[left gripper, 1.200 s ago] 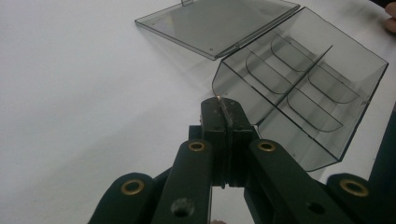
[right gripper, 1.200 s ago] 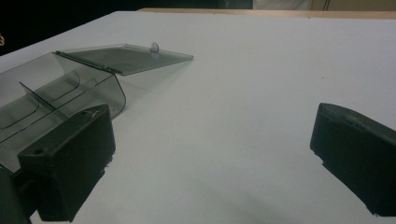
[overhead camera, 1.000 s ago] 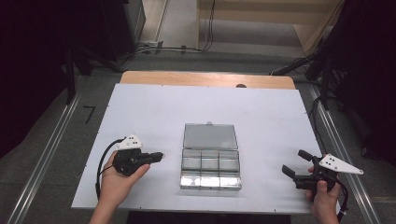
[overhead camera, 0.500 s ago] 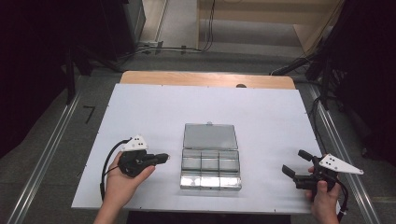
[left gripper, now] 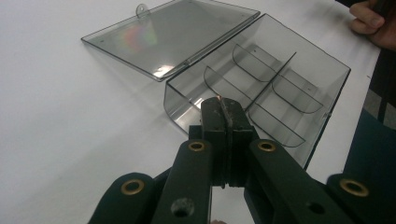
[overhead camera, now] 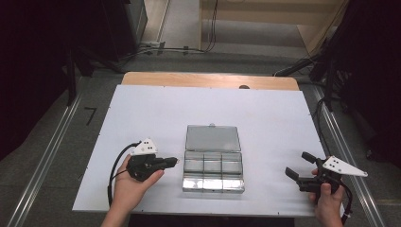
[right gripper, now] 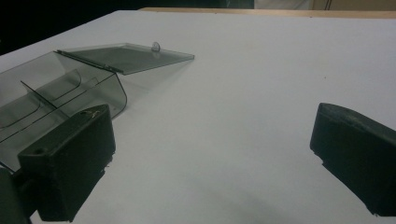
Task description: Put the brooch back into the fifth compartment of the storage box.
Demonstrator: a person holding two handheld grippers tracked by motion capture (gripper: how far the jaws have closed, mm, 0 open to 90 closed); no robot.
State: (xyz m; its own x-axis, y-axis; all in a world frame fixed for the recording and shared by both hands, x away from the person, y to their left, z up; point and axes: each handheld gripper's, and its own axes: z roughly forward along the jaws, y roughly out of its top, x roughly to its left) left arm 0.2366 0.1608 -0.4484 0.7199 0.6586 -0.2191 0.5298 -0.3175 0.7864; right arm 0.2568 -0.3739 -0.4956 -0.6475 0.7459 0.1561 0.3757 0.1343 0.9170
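Since a second ago our left claw (overhead camera: 176, 161) has slid a touch closer to the box while the right claw (overhead camera: 298, 166) has held its spot, and now we look at the clear plastic compartment box (overhead camera: 213, 170), sitting open at the near middle of the white surface (overhead camera: 265, 113) with its lid (overhead camera: 211, 138) laid flat behind it, away from us. We see six empty compartments, and the box's long axis runs left to right across the surface. From the left gripper view, the left claw is pressed together, with what looks like a tiny coppery thing pinched at the tips, though we can't tell what it is; it points straight at the box's left end wall, just beside it. Out to the right, our right claw stands spread wide with nothing between, well apart from the box. So the left hand is plainly nearer, and the nearest compartment lies just ahead of its tips.
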